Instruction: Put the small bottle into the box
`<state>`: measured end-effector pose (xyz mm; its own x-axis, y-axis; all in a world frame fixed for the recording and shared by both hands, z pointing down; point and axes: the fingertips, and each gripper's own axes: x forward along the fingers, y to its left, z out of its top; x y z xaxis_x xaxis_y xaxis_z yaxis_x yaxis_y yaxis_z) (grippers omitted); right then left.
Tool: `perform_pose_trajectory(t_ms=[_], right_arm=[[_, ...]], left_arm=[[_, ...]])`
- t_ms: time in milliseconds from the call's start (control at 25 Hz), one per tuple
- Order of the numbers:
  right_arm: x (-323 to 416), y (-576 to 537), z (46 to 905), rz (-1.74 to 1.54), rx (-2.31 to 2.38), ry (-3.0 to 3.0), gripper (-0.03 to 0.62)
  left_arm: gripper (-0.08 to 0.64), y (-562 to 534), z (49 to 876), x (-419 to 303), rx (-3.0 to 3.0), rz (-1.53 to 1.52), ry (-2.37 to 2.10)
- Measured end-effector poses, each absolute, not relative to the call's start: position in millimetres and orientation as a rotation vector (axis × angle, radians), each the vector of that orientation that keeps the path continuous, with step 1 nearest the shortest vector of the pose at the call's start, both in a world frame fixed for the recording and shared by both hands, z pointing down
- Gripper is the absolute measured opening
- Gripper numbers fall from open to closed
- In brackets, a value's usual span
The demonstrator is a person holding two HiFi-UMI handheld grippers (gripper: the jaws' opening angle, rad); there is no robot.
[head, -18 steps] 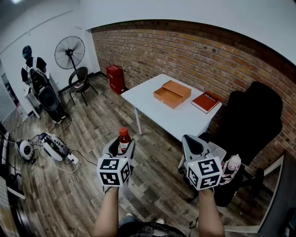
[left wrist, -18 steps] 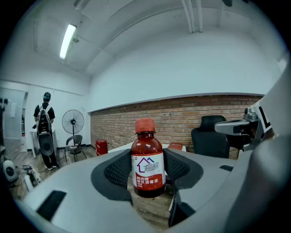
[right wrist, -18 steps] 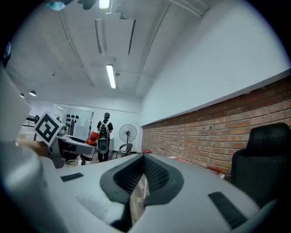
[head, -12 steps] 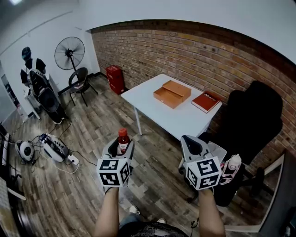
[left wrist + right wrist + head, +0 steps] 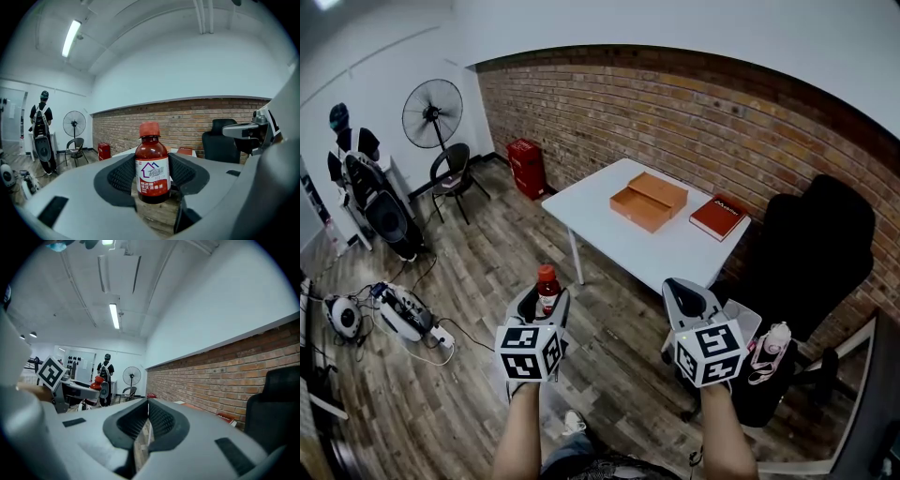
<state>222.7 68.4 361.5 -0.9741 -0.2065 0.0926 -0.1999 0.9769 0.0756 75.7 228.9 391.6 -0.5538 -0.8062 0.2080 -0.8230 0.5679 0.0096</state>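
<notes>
A small brown bottle (image 5: 152, 169) with a red cap and a white-and-red label stands upright between the pads of my left gripper (image 5: 151, 174), which is shut on it. In the head view the bottle (image 5: 547, 287) rises from the left gripper (image 5: 542, 305) over the wooden floor. My right gripper (image 5: 686, 298) is held beside it at the same height, its jaws shut and empty (image 5: 146, 418). The open orange box (image 5: 648, 202) lies on the white table (image 5: 628, 241) ahead, well beyond both grippers.
A red book (image 5: 718, 217) lies on the table right of the box. A black office chair (image 5: 811, 253) stands to the right. A fan (image 5: 433, 114), a small chair (image 5: 455, 173), a red cabinet (image 5: 525, 166) and floor cables (image 5: 398, 314) are at the left. A person (image 5: 349, 155) stands far left.
The view has shifted: table and box sit slightly lower and nearer in the head view. Both grippers keep their places side by side, the bottle still gripped in the left one.
</notes>
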Motion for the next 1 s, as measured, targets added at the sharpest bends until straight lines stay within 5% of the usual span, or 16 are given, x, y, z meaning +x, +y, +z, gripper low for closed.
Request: perform_pose_trajectory(t_ms=[1000], right_arm=[[27.0, 69.4, 351.4, -0.090, 0.512, -2.947, 0.021]], left_arm=[[0.232, 208.4, 380.7, -134.9, 1.561, 0.113, -2.481]])
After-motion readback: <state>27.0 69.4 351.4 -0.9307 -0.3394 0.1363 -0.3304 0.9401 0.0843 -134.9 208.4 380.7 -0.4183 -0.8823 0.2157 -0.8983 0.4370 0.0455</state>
